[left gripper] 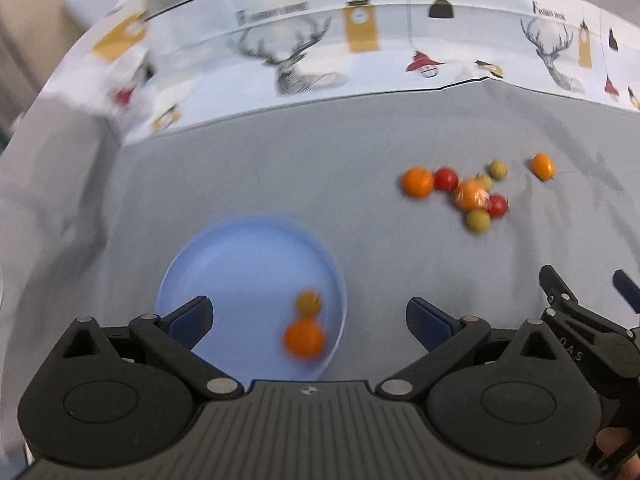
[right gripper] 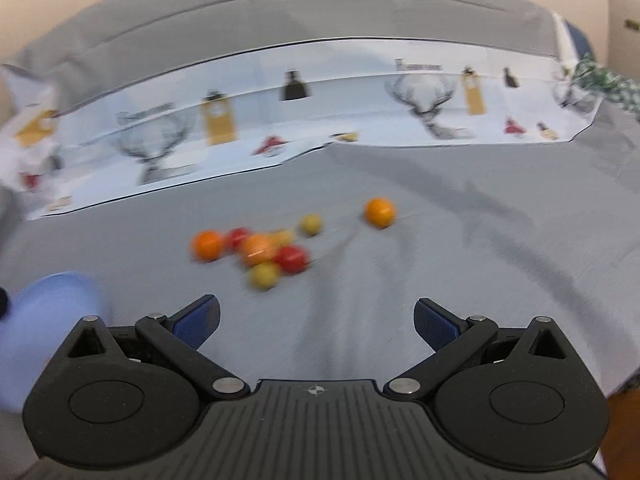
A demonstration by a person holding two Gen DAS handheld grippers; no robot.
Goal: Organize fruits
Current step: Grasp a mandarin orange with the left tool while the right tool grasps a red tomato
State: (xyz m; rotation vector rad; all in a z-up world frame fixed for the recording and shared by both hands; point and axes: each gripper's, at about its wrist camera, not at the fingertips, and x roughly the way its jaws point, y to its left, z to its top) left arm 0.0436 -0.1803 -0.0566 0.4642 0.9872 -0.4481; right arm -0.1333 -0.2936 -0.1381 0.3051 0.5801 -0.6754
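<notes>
A blue plate (left gripper: pixel 208 264) lies on the grey cloth and holds an orange fruit (left gripper: pixel 304 338) and a small green fruit (left gripper: pixel 308 301). My left gripper (left gripper: pixel 308 322) is open and empty, hovering over the plate's near edge. Further right lies a cluster of orange, red and green fruits (left gripper: pixel 468 196), with one orange fruit (left gripper: pixel 542 166) apart. My right gripper (right gripper: pixel 316 322) is open and empty, short of the same cluster (right gripper: pixel 260 254); the lone orange fruit (right gripper: pixel 379 211) lies beyond. The plate (right gripper: pixel 48 300) shows at the left edge. The right gripper also shows in the left wrist view (left gripper: pixel 584 292).
A printed cloth with deer and lamp pictures (left gripper: pixel 360 48) runs along the back of the grey cloth (left gripper: pixel 320 168); it also shows in the right wrist view (right gripper: pixel 320 112). The grey cloth's edge falls off at the right (right gripper: pixel 616 376).
</notes>
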